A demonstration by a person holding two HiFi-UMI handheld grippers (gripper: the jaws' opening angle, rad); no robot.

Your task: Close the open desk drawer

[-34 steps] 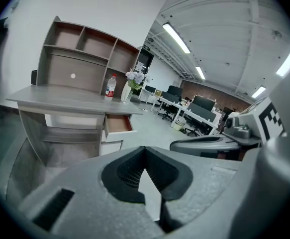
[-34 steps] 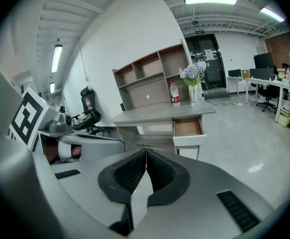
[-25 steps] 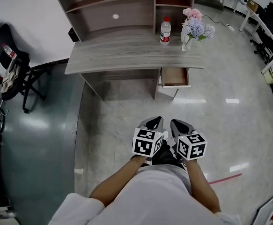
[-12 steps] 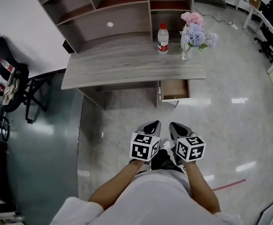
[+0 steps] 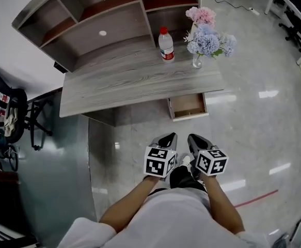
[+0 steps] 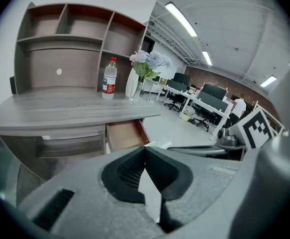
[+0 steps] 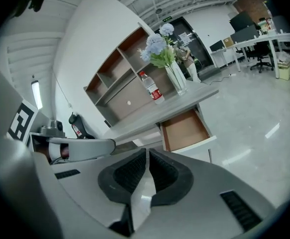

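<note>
Drawer: the open desk drawer (image 5: 188,106) sticks out from under the right end of the desk (image 5: 129,79). It's pulled well out, the brown bottom is showing, and it looks empty to me.
Left gripper: the left gripper (image 5: 167,138) has its jaws pressed together with nothing between them. It hangs low in front of the person, well short of the drawer.
Right gripper: same deal for the right gripper (image 5: 196,139), jaws together and empty. It sits just beside the left one.
On the desk: a water bottle (image 5: 165,44) and a vase of flowers (image 5: 204,39) stand near the right end, roughly above the drawer. Neither is part of the job.
Done so far: honestly nothing. The drawer is out and neither gripper touches it.
Left to do: pretty much everything. Get in close, put a gripper against the pale drawer front, and push until it sits flush under the desk.
Next move, my guess: the right gripper's view looks more squarely at the drawer, so I'd push with that one. Closed jaws are fine for a shove.
Watch out: an off-centre push could skew the drawer on its runners, and a hard bump might wobble the vase.
</note>
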